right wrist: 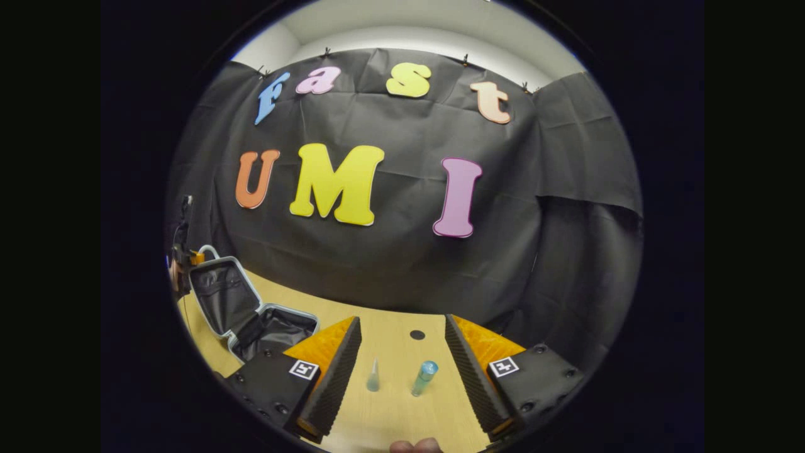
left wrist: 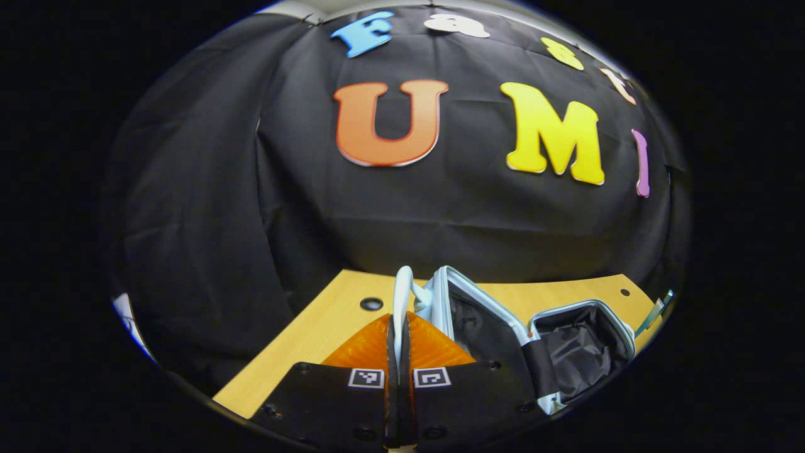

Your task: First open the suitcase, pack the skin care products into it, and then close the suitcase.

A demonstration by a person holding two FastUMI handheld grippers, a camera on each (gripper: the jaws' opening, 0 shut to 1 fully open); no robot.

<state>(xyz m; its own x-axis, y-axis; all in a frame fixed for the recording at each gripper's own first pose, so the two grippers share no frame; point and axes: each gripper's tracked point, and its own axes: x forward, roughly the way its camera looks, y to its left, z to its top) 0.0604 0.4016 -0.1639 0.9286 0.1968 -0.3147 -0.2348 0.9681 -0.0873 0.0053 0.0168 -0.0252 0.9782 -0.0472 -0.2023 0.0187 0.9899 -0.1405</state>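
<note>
The small light-blue suitcase (left wrist: 503, 321) lies open on the wooden table, its lid (left wrist: 468, 311) held upright and the black-lined base (left wrist: 582, 343) flat beside it. My left gripper (left wrist: 400, 322) is shut on the white handle (left wrist: 402, 289) at the lid's top edge. In the right gripper view the same suitcase (right wrist: 248, 314) sits at the far left, with the left gripper (right wrist: 182, 255) at its handle. My right gripper (right wrist: 402, 321) is open above the table. Between its fingers lie a small clear tube (right wrist: 373, 376) and a blue-capped bottle (right wrist: 424, 377), neither touched.
The wooden table (right wrist: 396, 409) has a round cable hole (right wrist: 417, 335) just beyond the two products and ends at the black cloth wall. A person's fingertip (right wrist: 415, 445) shows at the bottom edge. Bare tabletop (left wrist: 327, 321) lies left of the suitcase.
</note>
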